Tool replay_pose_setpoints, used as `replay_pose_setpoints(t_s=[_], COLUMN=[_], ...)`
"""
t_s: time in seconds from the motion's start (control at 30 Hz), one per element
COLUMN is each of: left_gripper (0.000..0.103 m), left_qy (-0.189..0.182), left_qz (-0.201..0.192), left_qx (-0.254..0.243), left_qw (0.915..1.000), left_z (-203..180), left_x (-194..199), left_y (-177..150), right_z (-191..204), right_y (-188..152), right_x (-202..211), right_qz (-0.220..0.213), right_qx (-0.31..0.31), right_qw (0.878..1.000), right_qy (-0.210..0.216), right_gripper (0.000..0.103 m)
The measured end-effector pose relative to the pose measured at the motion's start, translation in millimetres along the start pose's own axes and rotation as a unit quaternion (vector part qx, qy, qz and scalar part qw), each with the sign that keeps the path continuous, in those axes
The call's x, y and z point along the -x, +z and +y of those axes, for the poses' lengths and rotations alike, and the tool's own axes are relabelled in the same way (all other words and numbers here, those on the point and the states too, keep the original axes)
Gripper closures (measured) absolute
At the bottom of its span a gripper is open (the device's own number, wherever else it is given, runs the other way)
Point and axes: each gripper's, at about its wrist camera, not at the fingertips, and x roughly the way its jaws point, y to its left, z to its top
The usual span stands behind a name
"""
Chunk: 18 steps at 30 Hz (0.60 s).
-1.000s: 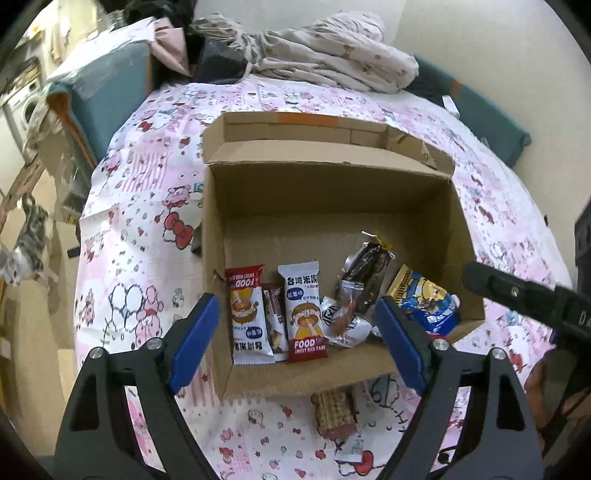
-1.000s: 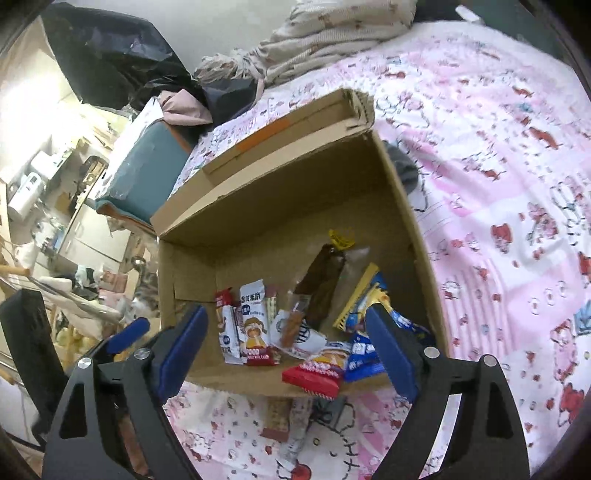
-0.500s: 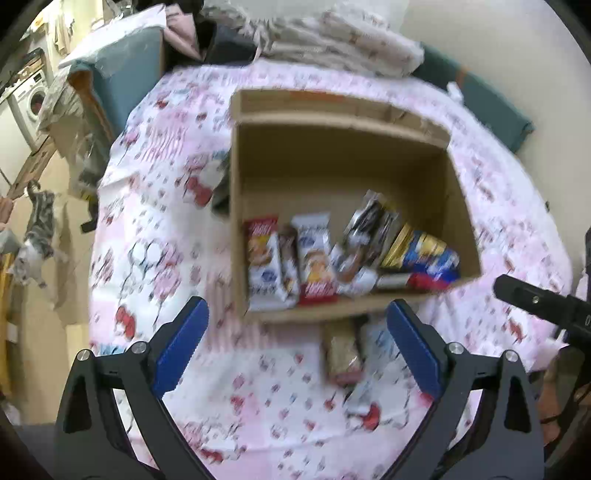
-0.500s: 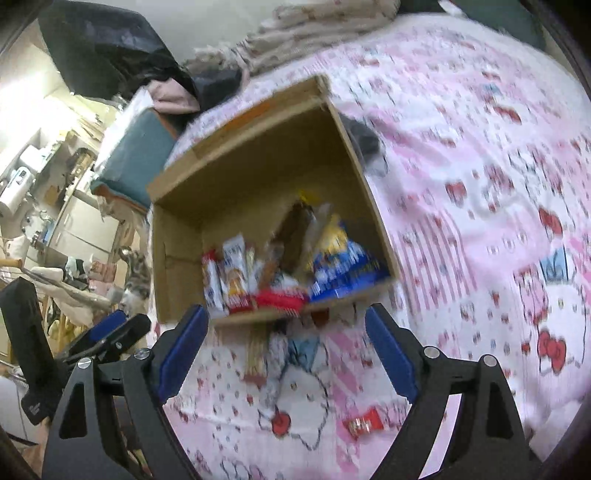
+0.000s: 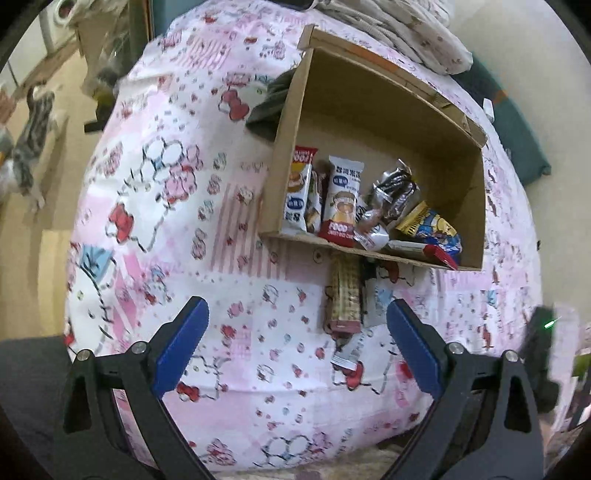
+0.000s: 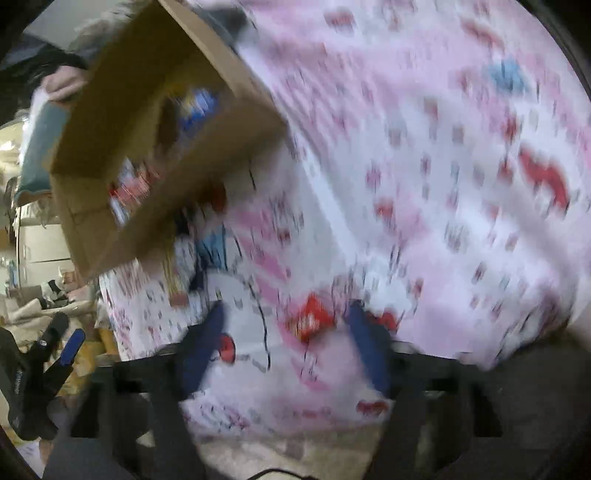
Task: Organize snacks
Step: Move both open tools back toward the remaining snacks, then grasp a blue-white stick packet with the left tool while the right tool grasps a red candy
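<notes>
An open cardboard box (image 5: 380, 107) sits on a pink patterned bedsheet and holds several snack packets (image 5: 343, 199). A wafer bar (image 5: 344, 295) and a small white wrapper (image 5: 349, 354) lie on the sheet in front of the box. My left gripper (image 5: 295, 343) is open and empty, above the sheet short of the wafer bar. The right wrist view is blurred: my right gripper (image 6: 284, 339) is open, with a small red packet (image 6: 308, 321) on the sheet between its fingers. The box (image 6: 122, 155) is at upper left there.
A rumpled blanket (image 5: 417, 33) lies behind the box, and a dark cloth (image 5: 269, 103) sits by its left wall. The bed edge and floor are on the left (image 5: 37, 184). The left gripper (image 6: 55, 354) shows at the lower left of the right wrist view.
Both grippers have pulled back from the box toward the near edge of the bed. The right one has swung down over the red packet on the sheet and is in fast motion.
</notes>
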Motion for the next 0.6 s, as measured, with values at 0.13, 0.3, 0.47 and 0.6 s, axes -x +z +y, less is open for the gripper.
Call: replay_pose_setpoints(t_s=[0.13,0.3,0.47,0.6], left_gripper=[0.007,0.007,0.007,0.007], left_qy=[-0.014,-0.008,-0.004,0.001], left_qz=[0.025,0.023,0.024,0.028], left_qx=[0.004,-0.006,-0.009,-0.007], left_qw=[0.9996,0.9997,0.9997,0.9996], left_z=[-2.6,-7.3,-7.3,-4.9], left_x=[-6.9,-6.2,-7.4,-10.6], left_y=[-3.9,-5.5,-5.7,-5.6], right_z=[7.7,9.2,20.7,28.6], right_y=[-13.3,-14.4,-12.2,-15.7], right_x=[-9.8,-26.1,-32.6,-26.9], right_qz=[-0.010,-0.009,-0.030,-0.048], right_qx=[0.010,0.006,0.045,0.063], right_qw=[0.999,0.997,0.993,0.992], right_qy=[-0.036,-0.072,-0.102,-0.098], right_gripper=[0.050,0.053,0.083,0.087])
